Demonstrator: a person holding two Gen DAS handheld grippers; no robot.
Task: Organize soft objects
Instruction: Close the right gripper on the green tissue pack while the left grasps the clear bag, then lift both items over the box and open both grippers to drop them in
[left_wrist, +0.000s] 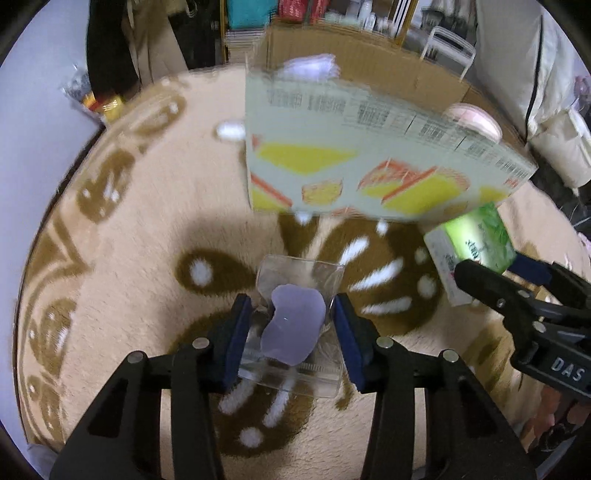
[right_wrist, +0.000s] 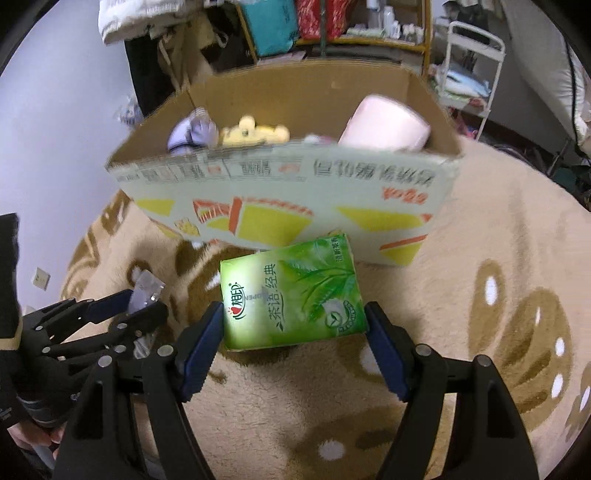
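My left gripper (left_wrist: 293, 325) is shut on a clear plastic packet holding a lilac soft pad (left_wrist: 293, 325), held above the rug. My right gripper (right_wrist: 295, 332) is shut on a green tissue pack (right_wrist: 291, 295), also held above the rug just in front of the cardboard box (right_wrist: 280, 192). The box is open at the top and holds a pink roll (right_wrist: 384, 123), a yellow plush toy (right_wrist: 251, 133) and a purple-white soft item (right_wrist: 192, 133). In the left wrist view the box (left_wrist: 369, 155) lies ahead and the right gripper with the tissue pack (left_wrist: 476, 247) is at the right.
A beige rug with brown patterns (right_wrist: 498, 258) covers the floor. Shelves with colourful packs (right_wrist: 295, 22) and a white rack (right_wrist: 469, 66) stand behind the box. A dark hanging garment (left_wrist: 110, 48) and a small heap of items (left_wrist: 96, 99) are at the far left.
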